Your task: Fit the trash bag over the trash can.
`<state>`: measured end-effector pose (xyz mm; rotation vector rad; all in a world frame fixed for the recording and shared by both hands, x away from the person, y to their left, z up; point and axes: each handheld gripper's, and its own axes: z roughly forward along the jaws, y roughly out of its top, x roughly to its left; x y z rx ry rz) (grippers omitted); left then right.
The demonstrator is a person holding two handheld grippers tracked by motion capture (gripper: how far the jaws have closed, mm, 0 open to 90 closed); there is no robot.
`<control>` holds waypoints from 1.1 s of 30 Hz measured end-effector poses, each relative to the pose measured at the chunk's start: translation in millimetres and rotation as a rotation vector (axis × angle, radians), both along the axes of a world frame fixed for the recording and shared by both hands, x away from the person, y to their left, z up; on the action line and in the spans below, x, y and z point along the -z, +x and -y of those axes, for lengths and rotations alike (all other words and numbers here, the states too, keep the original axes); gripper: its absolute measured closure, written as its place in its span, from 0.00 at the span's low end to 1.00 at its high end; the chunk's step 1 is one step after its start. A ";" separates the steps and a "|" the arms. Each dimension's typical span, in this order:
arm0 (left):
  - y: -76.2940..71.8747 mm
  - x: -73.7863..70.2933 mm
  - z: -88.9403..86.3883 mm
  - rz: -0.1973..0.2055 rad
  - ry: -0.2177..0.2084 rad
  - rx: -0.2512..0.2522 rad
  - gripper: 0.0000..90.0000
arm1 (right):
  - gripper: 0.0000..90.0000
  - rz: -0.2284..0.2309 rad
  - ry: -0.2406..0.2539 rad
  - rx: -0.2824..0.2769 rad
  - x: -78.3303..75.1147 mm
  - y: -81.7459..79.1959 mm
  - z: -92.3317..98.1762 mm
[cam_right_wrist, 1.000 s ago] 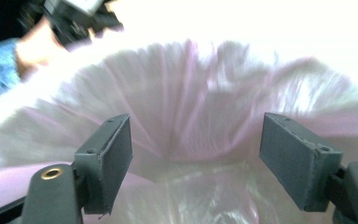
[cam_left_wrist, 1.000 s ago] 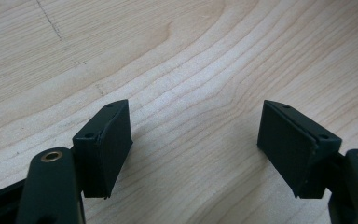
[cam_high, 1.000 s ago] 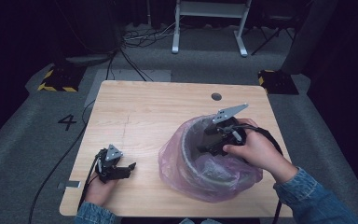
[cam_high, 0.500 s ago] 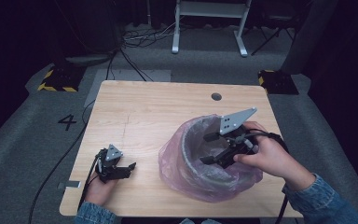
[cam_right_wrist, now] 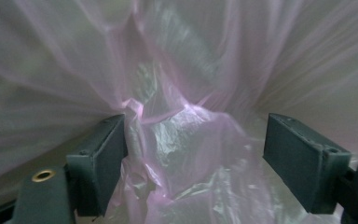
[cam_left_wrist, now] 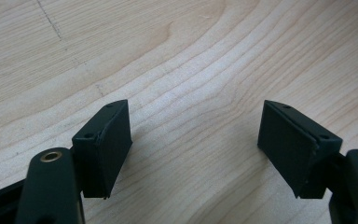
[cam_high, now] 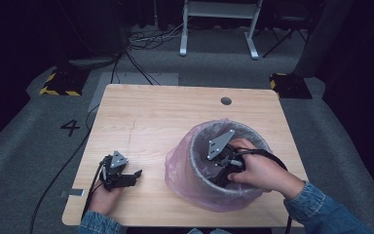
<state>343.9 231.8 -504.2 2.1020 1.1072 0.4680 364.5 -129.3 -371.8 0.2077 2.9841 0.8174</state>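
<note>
I work at a pale wooden table (cam_high: 151, 117) on grey carpet, a "4" (cam_high: 70, 127) marked beside it. The bin (cam_high: 243, 134), lined with a wrinkled pink bag (cam_right_wrist: 177, 126), stands at the table's right. My right gripper (cam_high: 222, 168) reaches inside, jaws apart around bunched plastic. My left gripper (cam_left_wrist: 196, 140) rests near the table's left front edge, jaws apart.

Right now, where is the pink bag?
In the high view, the pink bag lines the bin on the table's right side, with the right gripper reaching down inside it.
</note>
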 end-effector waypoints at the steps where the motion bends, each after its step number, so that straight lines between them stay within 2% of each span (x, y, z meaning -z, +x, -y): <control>1: 0.0 0.0 0.0 0.000 0.000 0.000 0.28 | 0.23 0.005 -0.017 -0.001 4.0 -0.1 -1.7; 3: 0.0 0.0 0.0 0.000 0.000 0.000 0.28 | 0.23 0.000 -0.050 0.007 11.3 -0.7 -4.8; 7: 0.0 0.0 0.0 0.001 0.001 0.000 0.28 | 0.23 -0.023 -0.085 0.031 23.6 2.6 -10.0; 16: 0.4 0.0 0.0 0.001 0.000 0.000 0.28 | 0.18 -0.090 -0.227 0.100 44.0 9.7 -15.6; 17: 0.6 -0.1 0.1 0.000 0.001 0.001 0.28 | 0.18 -0.082 -0.217 0.068 46.8 12.2 -16.1; 18: 0.6 -0.1 0.1 -0.001 0.001 0.001 0.28 | 0.18 -0.085 -0.218 0.069 47.4 12.5 -16.4; 19: 0.6 -0.1 0.1 -0.001 0.001 0.001 0.28 | 0.19 -0.082 -0.218 0.071 47.4 12.7 -16.2; 20: 0.6 -0.1 0.1 0.000 0.001 0.000 0.28 | 0.20 -0.104 -0.235 0.106 45.4 10.1 -16.0; 21: 0.6 -0.1 0.1 -0.001 0.001 0.001 0.28 | 0.22 -0.072 -0.222 0.096 45.1 11.9 -15.4; 22: 0.6 -0.1 0.1 -0.001 0.001 0.001 0.28 | 0.25 -0.086 -0.217 0.105 43.0 10.9 -15.2; 23: 0.6 -0.1 0.1 -0.001 0.001 0.001 0.28 | 0.26 -0.074 -0.194 0.106 39.9 11.1 -15.0; 27: 0.5 -0.1 0.1 0.000 0.002 0.001 0.28 | 0.25 -0.057 -0.060 0.120 16.3 9.1 -11.0; 29: 0.5 -0.1 0.1 0.000 0.001 0.000 0.28 | 0.25 -0.040 -0.013 0.127 5.1 8.4 -7.8; 33: 0.4 0.0 0.2 0.000 0.001 0.000 0.28 | 0.25 0.001 0.007 0.159 -9.4 8.7 -0.4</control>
